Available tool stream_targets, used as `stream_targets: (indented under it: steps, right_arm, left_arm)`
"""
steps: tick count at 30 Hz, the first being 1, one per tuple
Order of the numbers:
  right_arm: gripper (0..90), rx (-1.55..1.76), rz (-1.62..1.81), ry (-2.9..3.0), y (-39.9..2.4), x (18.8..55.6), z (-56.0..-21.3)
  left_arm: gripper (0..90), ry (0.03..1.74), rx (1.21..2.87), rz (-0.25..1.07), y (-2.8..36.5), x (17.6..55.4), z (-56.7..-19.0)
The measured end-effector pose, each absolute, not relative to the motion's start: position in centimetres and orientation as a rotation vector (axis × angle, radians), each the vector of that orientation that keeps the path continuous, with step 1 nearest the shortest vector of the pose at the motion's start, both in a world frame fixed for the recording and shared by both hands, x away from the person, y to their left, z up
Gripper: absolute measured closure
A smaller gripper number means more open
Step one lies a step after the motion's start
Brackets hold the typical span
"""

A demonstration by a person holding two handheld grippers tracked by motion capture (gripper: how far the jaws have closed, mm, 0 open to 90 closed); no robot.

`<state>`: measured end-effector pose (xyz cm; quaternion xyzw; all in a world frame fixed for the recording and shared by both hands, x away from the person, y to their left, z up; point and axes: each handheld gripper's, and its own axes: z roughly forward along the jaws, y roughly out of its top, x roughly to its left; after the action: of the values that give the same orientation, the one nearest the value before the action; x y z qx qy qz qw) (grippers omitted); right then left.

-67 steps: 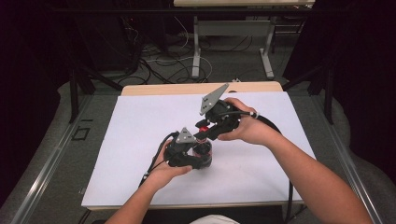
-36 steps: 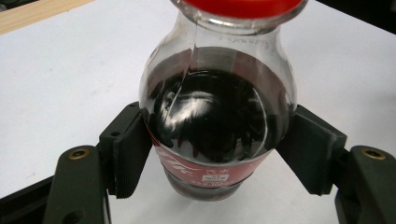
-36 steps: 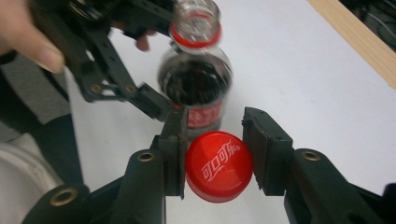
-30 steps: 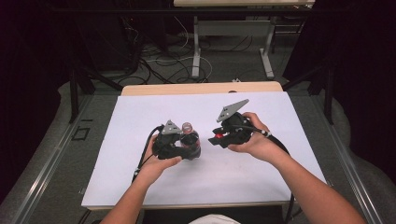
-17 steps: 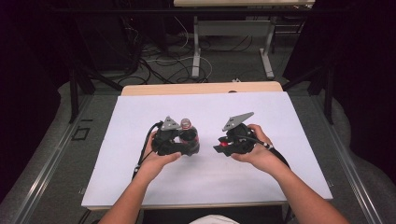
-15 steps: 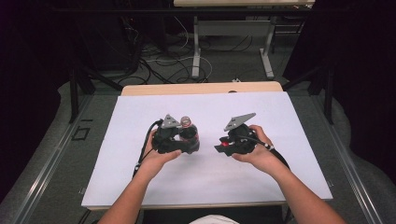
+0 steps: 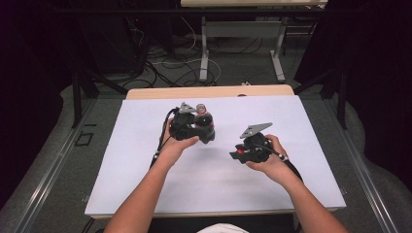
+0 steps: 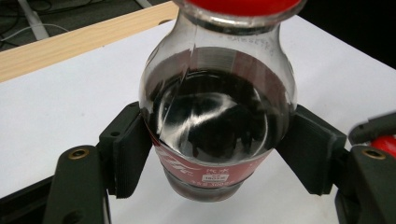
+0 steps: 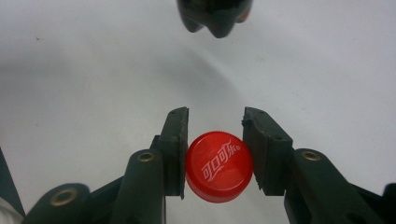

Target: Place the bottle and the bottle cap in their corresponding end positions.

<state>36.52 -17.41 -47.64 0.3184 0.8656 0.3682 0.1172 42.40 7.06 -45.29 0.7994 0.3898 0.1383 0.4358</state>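
Note:
A small cola bottle [image 7: 203, 118] with dark liquid and a red label is clamped at its belly by my left gripper [image 7: 206, 129], held over the middle of the white table top [image 7: 131, 174]. In the left gripper view both pads press the bottle [image 8: 219, 116] from either side of my left gripper [image 8: 219, 156]. My right gripper [image 7: 237, 154] is shut on a red screw cap [image 7: 239, 151], to the right of the bottle and nearer the person. In the right gripper view the cap [image 9: 219, 172] sits between the pads of my right gripper [image 9: 215, 140], with the bottle's lobed base [image 9: 215, 16] farther off.
A bare wooden strip [image 7: 209, 91] runs along the table's far edge. Beyond it, cables and desk legs [image 7: 204, 53] stand on the floor. White surface lies open on both sides of the hands.
The two grippers, close together at the bottle's top earlier, have drawn apart. My right gripper carried the cap right and toward the person; my left took the bottle left and farther away.

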Motion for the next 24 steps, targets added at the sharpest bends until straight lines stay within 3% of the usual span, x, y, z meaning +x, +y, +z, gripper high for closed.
stream_targets:
  steps: [24]
  right_arm:
    - [61.3, 0.965, 1.091, 2.544, -16.9, 36.7, -48.5]
  left_arm:
    - [30.4, 1.017, 2.054, 0.392, 3.5, 46.3, -49.5]
